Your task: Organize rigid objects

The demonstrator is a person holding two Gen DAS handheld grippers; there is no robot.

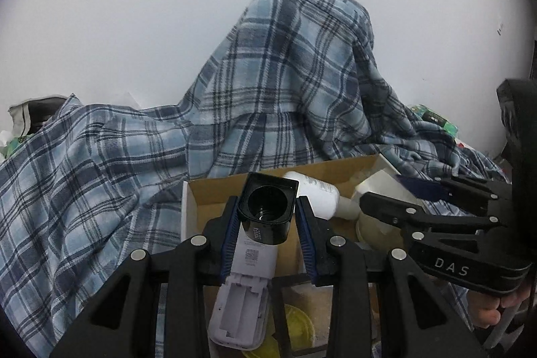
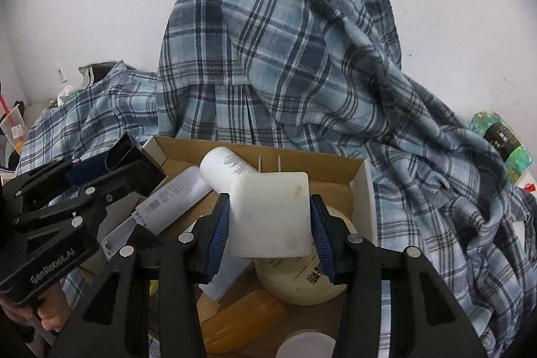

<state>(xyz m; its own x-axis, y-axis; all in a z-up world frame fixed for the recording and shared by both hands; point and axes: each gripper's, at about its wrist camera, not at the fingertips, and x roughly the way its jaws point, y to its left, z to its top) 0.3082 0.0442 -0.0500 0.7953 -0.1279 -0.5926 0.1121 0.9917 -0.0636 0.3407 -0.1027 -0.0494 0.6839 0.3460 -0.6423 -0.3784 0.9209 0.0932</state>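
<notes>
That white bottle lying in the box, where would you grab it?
Around its round body, pads on the two long sides, coming from above. It lies tilted on its side in the cardboard box, and its upper side is bare. The right gripper's white block covers its lower end.

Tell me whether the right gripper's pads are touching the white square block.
Touching. In the right wrist view, both blue pads of the right gripper press flat against opposite sides of the white square block, with no gap visible.

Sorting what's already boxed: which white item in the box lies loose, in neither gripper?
The white bottle, lying on its side; the white block and black-capped device are each gripped.
</notes>
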